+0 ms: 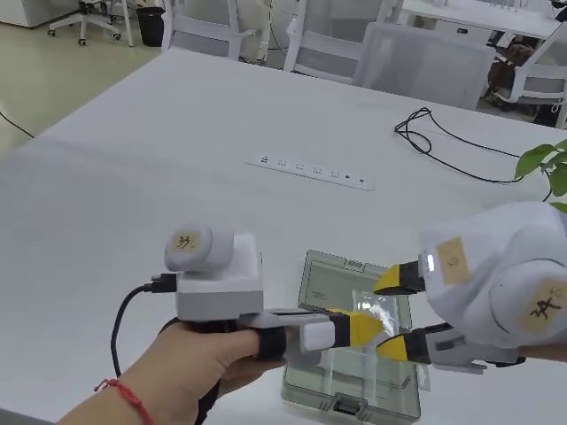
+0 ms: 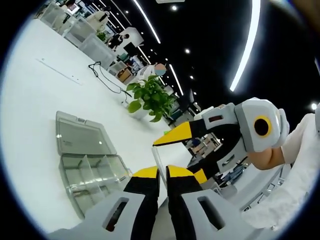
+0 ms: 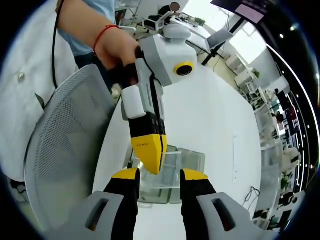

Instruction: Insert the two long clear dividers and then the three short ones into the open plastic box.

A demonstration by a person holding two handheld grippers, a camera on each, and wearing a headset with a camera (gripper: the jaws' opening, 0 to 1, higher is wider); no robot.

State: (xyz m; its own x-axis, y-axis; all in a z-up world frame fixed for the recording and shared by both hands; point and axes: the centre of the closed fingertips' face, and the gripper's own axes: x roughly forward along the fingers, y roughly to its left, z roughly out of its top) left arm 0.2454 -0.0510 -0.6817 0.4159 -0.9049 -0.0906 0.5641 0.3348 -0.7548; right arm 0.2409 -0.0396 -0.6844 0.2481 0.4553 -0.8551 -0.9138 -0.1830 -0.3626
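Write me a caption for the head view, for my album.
Over the open plastic box, the left hand-held gripper pinches a clear divider, the right hand-held gripper open around it.

Open clear box (image 1: 381, 409), lid flat, divider (image 1: 377, 306) above

Head view: middle of the box (image 1: 354, 382) hidden under left tool (image 1: 370, 326) and right tool (image 1: 383, 317); compartments there unreadable; right tool's body cut off at the right edge; clear divider (image 1: 379, 304) mostly glare, outline hard to trace; its pinched edge buried between left tool's closed jaws; which slot it's over, cannot tell; power strip (image 1: 310, 170) markings too small; plant (image 1: 549, 164) clipped at the right edge; hand (image 1: 190, 363) loses its forearm at the bottom edge; left gripper view: box's near corner behind that tool's own jaws; right gripper view: box partly behind left tool's tip.
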